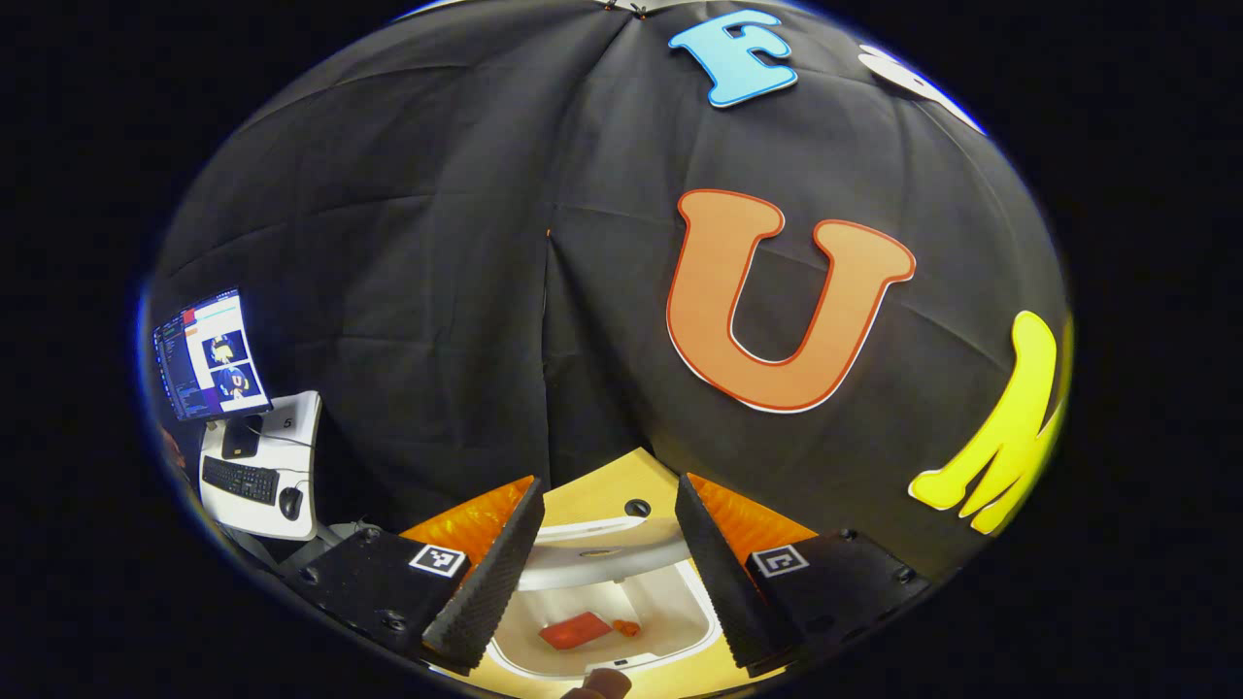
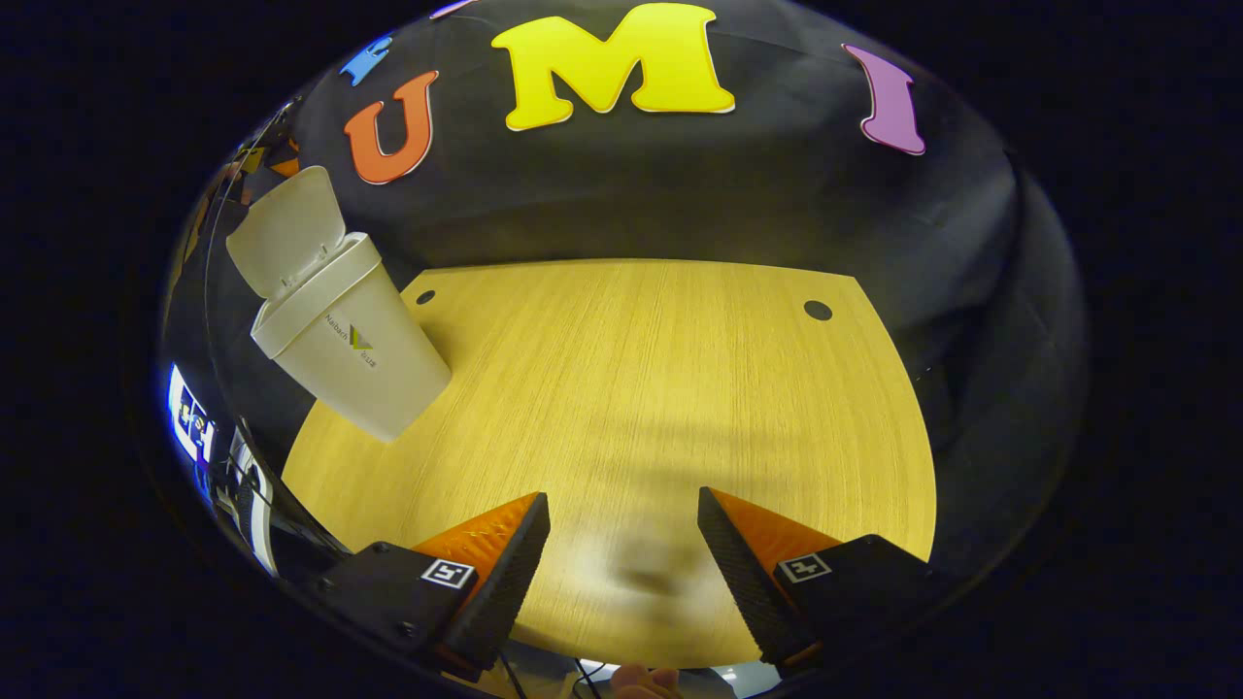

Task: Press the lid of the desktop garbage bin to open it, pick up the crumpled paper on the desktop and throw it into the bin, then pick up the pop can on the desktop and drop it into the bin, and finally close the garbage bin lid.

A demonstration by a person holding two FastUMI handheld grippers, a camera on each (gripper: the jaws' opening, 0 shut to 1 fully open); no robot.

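In the left gripper view I look straight down into the white garbage bin (image 1: 583,594), whose lid (image 1: 592,561) stands raised at the far side. A red pop can (image 1: 575,631) lies on the bin's bottom with a small orange bit (image 1: 627,627) beside it. My left gripper (image 1: 610,485) hangs open above the bin's mouth, holding nothing. In the right gripper view the bin (image 2: 364,364) stands at the table's far left with its lid (image 2: 286,228) flipped up. My right gripper (image 2: 622,497) is open over bare wood, well to the right of the bin.
The wooden table (image 2: 631,369) has two small round holes (image 2: 818,310) near its far edge. Black cloth walls close it in behind. A side desk (image 1: 262,466) with a monitor (image 1: 209,354), keyboard and mouse stands off to the left.
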